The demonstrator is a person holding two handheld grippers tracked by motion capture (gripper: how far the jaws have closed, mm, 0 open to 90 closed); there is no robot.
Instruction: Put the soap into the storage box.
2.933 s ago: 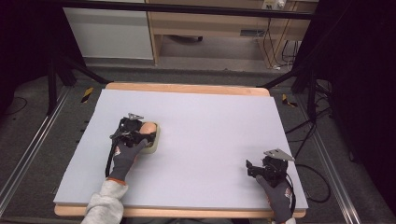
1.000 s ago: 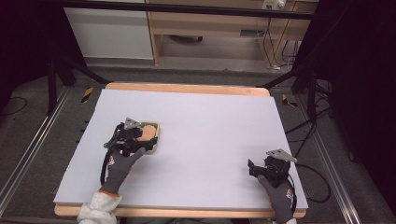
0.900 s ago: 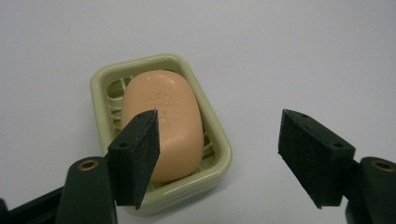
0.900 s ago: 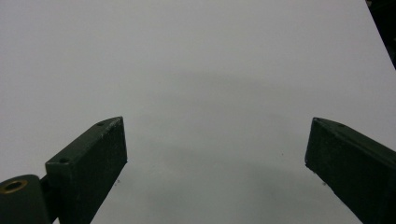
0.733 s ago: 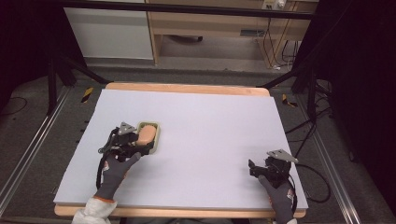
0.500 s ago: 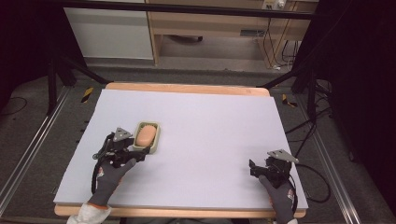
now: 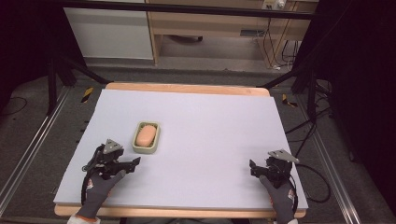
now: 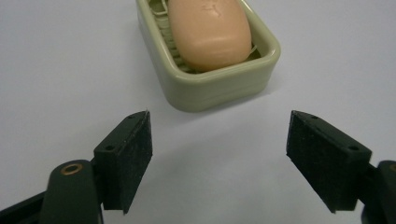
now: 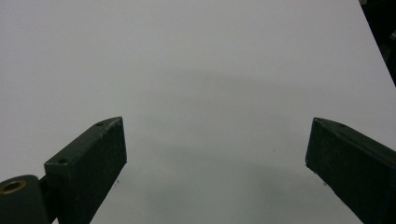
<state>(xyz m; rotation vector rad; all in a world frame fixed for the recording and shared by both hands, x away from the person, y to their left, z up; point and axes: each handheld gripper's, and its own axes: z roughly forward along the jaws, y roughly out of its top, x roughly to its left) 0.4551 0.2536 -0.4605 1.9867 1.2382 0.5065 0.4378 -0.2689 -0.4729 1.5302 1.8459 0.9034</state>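
A pale green soap dish (image 7: 146,138) (image 8: 219,81) sits on the left half of the white table top (image 7: 215,126), with a peach-coloured soap bar (image 7: 145,135) (image 8: 208,29) lying in it. My left gripper (image 7: 122,164) (image 8: 233,158) rests near the table's front left, a short way in front of the dish, jaws open with nothing between them. Its view looks past both black pads at the dish's near end. My right gripper (image 7: 258,169) (image 9: 219,168) lies at the front right, jaws wide open over bare table.
The table's wooden edge (image 7: 187,87) shows at the back and front. Beyond it stand a cabinet (image 7: 109,28) and a wooden shelf unit (image 7: 210,28). Cables (image 7: 308,135) trail over the dark floor at the right, and metal rails (image 7: 28,154) run along both sides.
My left gripper, which was over the dish and soap, has let go and drawn back toward the front left. The dish and soap now lie uncovered. The right gripper barely moved.
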